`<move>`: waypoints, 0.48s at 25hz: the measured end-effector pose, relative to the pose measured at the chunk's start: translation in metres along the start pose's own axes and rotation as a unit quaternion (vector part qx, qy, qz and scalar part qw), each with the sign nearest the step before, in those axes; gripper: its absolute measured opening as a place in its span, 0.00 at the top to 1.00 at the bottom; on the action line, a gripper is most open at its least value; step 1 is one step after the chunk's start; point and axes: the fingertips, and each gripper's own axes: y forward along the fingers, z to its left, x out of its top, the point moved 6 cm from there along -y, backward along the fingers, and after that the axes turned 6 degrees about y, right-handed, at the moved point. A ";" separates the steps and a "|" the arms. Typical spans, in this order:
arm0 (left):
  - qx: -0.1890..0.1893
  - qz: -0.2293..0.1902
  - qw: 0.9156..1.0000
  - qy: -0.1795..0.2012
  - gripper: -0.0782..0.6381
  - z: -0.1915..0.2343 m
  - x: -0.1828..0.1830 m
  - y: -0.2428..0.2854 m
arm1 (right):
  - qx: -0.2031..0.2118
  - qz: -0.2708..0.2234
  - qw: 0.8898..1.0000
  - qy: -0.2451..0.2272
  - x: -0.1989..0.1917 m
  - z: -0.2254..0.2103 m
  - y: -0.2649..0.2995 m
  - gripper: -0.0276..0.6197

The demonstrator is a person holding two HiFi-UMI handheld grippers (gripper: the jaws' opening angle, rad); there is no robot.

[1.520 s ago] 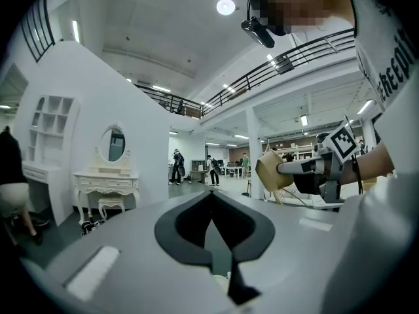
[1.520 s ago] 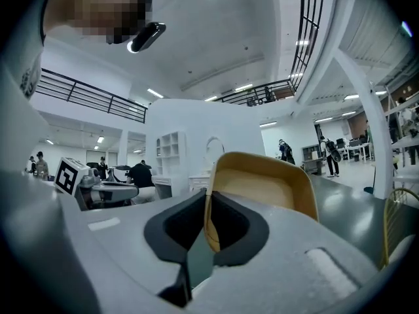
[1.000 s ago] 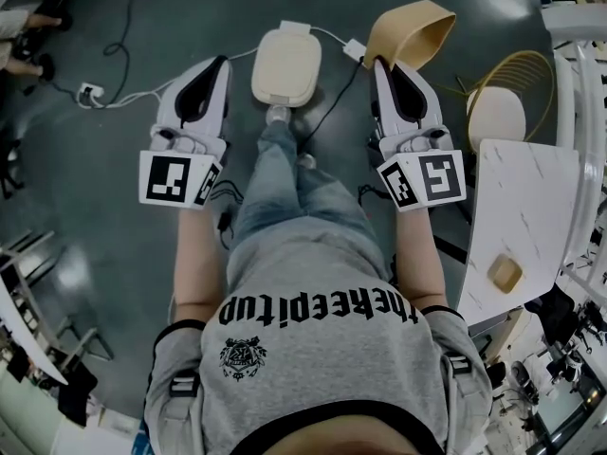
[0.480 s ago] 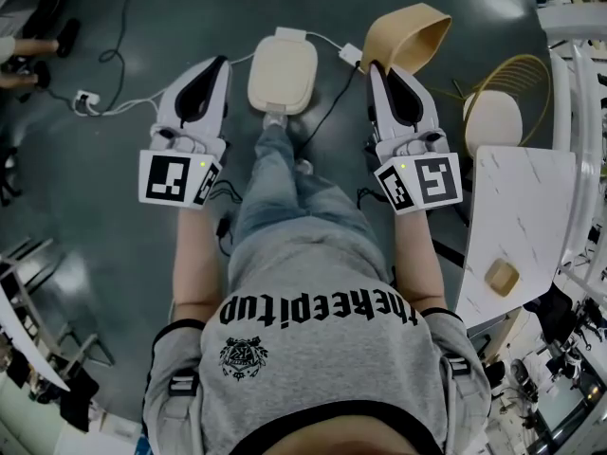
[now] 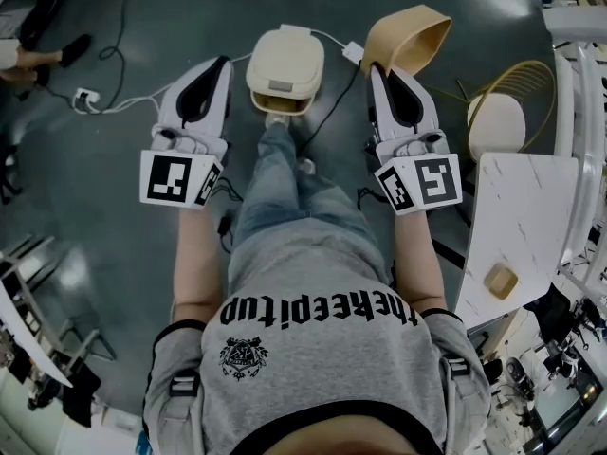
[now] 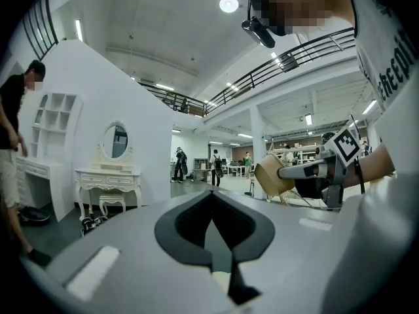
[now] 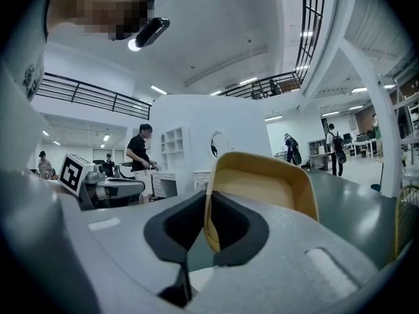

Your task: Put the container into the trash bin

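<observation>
A tan, open container [image 5: 408,28] is held by its rim in my right gripper [image 5: 377,64], which is shut on it; the right gripper view shows the rim [image 7: 262,182] pinched between the jaws of that gripper [image 7: 208,198]. On the dark floor ahead stands the cream trash bin [image 5: 285,60], between the two grippers, its lid tipped up with a dark gap at the near side. The person's shoe [image 5: 277,117] is at the bin's base. My left gripper [image 5: 220,62] is left of the bin, shut on nothing [image 6: 211,195].
A white marble table [image 5: 522,216] with a small tan block [image 5: 501,280] stands at the right. A wire chair with a cream seat [image 5: 500,121] is behind it. Cables and a power strip [image 5: 90,93] lie on the floor at the left.
The bin's lid has lifted at its near side, showing a dark gap. Both grippers have hardly moved, and the container stays in the right one.
</observation>
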 end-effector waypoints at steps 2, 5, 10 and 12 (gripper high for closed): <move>0.002 0.002 1.000 -0.003 0.88 0.000 -0.002 -0.001 | 0.002 0.004 1.000 0.001 -0.002 0.000 0.002 0.92; 0.006 0.003 1.000 -0.006 0.88 0.002 -0.005 -0.004 | 0.005 0.009 1.000 0.000 -0.006 0.002 0.004 0.92; 0.010 0.016 1.000 -0.009 0.88 0.005 -0.010 -0.009 | 0.010 0.014 1.000 0.002 -0.009 0.006 0.008 0.92; 0.012 0.016 1.000 -0.009 0.88 0.005 -0.010 -0.010 | 0.013 0.014 1.000 0.003 -0.009 0.006 0.010 0.92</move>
